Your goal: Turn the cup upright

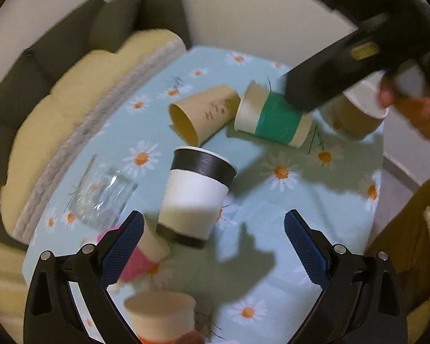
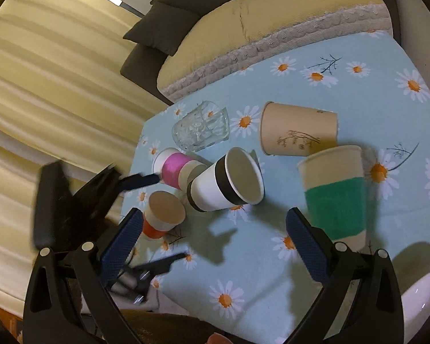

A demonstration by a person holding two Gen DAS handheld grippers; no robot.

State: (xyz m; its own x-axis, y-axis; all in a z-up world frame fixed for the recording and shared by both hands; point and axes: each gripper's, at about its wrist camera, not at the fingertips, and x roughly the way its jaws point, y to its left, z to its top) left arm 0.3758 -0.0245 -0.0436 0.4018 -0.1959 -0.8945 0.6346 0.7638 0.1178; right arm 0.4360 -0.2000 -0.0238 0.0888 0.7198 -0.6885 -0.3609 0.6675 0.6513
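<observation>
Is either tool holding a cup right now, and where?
No. The left tool and the right tool are both open and empty.

On the daisy-print blue tablecloth (image 2: 344, 272), the black-banded white paper cup (image 2: 223, 185) sits mid-table. Far of it lies the plain tan paper cup (image 2: 298, 133), with the green-sleeved cream paper cup (image 2: 336, 192) right, the clear glass tumbler (image 2: 200, 127) far-left, the pink-sleeved paper cup (image 2: 176, 170) left and the orange-based paper cup (image 2: 163, 215) near-left.

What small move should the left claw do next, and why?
Probably ease the left claw forward around the black-banded cup: its jaws stand open, and this tipped cup lies just ahead between them, not yet gripped.
</observation>
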